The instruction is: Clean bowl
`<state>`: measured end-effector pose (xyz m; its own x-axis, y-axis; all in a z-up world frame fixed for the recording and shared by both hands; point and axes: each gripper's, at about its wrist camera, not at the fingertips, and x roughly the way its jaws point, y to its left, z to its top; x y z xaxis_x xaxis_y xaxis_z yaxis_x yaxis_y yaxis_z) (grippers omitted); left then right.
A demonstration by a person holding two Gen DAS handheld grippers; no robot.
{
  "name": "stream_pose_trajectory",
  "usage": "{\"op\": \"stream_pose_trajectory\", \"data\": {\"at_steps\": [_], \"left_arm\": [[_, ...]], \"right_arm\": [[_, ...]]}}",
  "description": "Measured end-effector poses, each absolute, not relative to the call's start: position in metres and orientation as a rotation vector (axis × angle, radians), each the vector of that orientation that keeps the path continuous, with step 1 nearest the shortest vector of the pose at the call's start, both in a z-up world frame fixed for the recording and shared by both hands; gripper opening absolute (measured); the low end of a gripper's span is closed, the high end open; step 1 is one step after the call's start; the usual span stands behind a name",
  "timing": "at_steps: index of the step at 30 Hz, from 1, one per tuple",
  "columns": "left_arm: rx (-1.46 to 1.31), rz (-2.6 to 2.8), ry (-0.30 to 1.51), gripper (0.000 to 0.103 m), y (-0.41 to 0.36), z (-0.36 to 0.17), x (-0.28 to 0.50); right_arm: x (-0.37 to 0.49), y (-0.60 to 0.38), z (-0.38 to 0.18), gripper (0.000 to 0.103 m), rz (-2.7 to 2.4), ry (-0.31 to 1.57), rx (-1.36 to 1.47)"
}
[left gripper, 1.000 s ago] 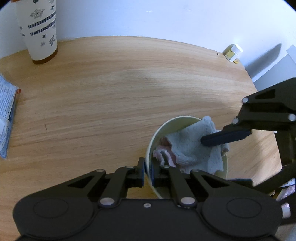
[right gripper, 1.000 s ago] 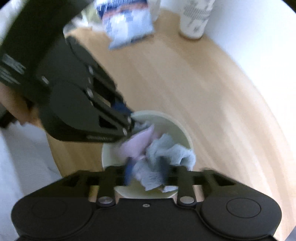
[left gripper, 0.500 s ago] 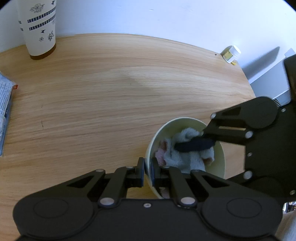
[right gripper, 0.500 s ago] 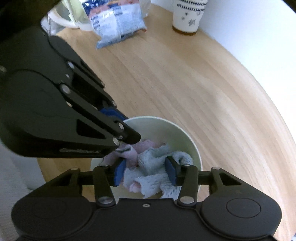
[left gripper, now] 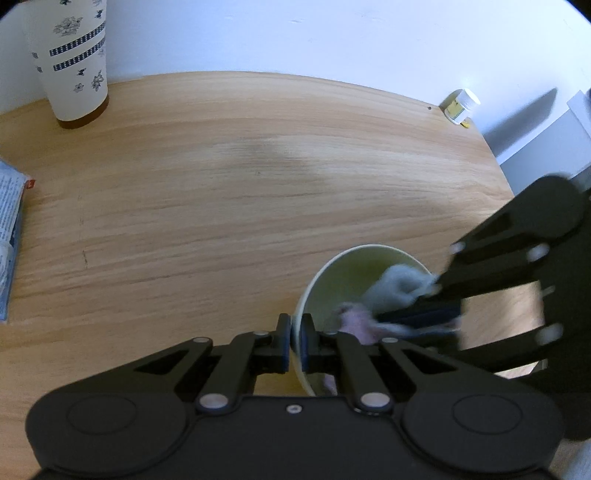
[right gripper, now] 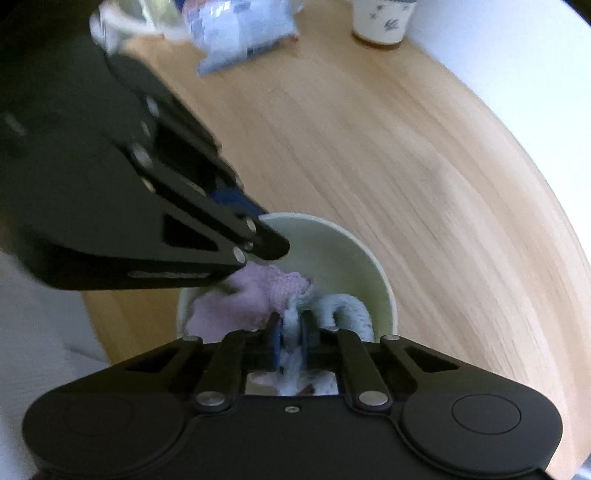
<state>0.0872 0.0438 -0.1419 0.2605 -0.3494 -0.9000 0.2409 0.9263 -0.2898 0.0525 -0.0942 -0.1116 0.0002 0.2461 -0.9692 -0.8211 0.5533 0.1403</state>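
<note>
A pale green bowl (left gripper: 343, 273) stands on the wooden table near its right front edge. My left gripper (left gripper: 294, 338) is shut on the bowl's near rim, one finger inside and one outside. A pink and pale blue cloth (left gripper: 391, 291) lies inside the bowl. My right gripper (right gripper: 291, 334) is shut on the cloth (right gripper: 258, 295) and reaches into the bowl (right gripper: 332, 243) from the right. In the right wrist view the left gripper (right gripper: 255, 225) comes in from the left and hides part of the bowl's rim. Both views are blurred around the cloth.
A tall patterned paper cup (left gripper: 72, 62) stands at the table's back left. A printed packet (left gripper: 9, 236) lies at the left edge. A small white jar (left gripper: 461, 105) sits at the back right edge. A clear jug (right gripper: 122, 18) stands beyond the packet (right gripper: 240, 29).
My right gripper closed on the cloth and dragged it round inside the bowl, bunching it toward the near right side. My left gripper kept its hold on the rim.
</note>
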Motion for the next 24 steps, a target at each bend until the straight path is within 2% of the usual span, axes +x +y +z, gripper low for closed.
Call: {"op": "stream_pose_trajectory", "data": {"at_steps": [4,12,24], "left_arm": [[-0.097,-0.403,1.242,0.005,0.040,-0.143,0.089],[-0.045,-0.396,1.237,0.005,0.032,-0.141,0.090],[-0.078,-0.417,1.246,0.005,0.035,-0.142,0.092]], "right_arm": [[0.052,-0.104,-0.093,0.011,0.952,1.327,-0.613],[0.043,-0.101,-0.112,0.010,0.970,1.325,-0.739],[0.040,-0.102,-0.140,0.009,0.920,1.270,-0.772]]}}
